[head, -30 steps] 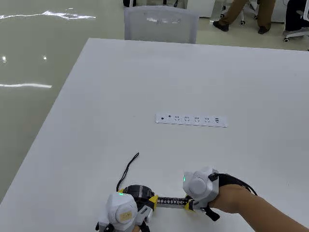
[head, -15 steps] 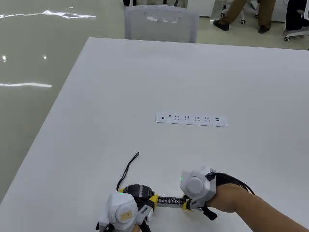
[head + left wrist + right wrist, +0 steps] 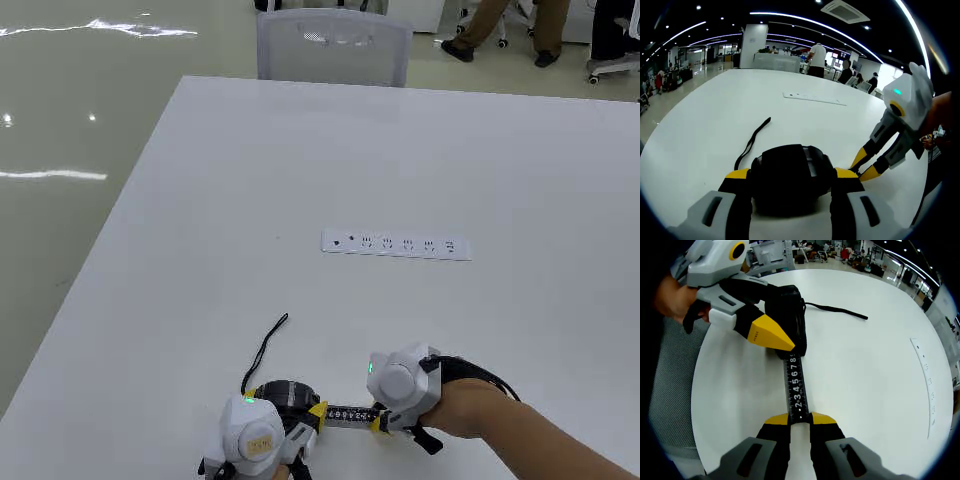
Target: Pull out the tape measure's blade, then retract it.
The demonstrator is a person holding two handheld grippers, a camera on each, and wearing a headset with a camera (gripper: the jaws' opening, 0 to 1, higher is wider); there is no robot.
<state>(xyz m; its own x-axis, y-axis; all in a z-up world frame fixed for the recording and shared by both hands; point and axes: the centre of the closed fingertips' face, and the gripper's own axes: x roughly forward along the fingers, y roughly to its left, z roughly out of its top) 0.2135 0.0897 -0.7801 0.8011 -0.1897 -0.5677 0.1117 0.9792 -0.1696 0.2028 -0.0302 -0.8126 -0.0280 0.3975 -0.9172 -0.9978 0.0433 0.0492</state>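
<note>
The black tape measure (image 3: 790, 162) lies at the table's near edge with my left gripper (image 3: 791, 174) shut on its case. A short length of the numbered blade (image 3: 796, 387) runs from the case (image 3: 788, 310) to my right gripper (image 3: 800, 418), which is shut on the blade's end. In the head view the left gripper (image 3: 293, 418) is at the bottom, the case (image 3: 285, 396) just above it, the blade (image 3: 347, 413) stretching right to the right gripper (image 3: 380, 420). The black wrist strap (image 3: 267, 346) trails away from the case.
A white power strip (image 3: 395, 245) lies flat mid-table, well beyond the grippers. A grey chair (image 3: 333, 45) stands at the table's far edge. People sit and stand in the background. The table's left edge (image 3: 110, 230) drops to a glossy floor.
My right gripper has moved left toward the case, so the exposed blade is a little shorter. The left gripper and case have stayed put.
</note>
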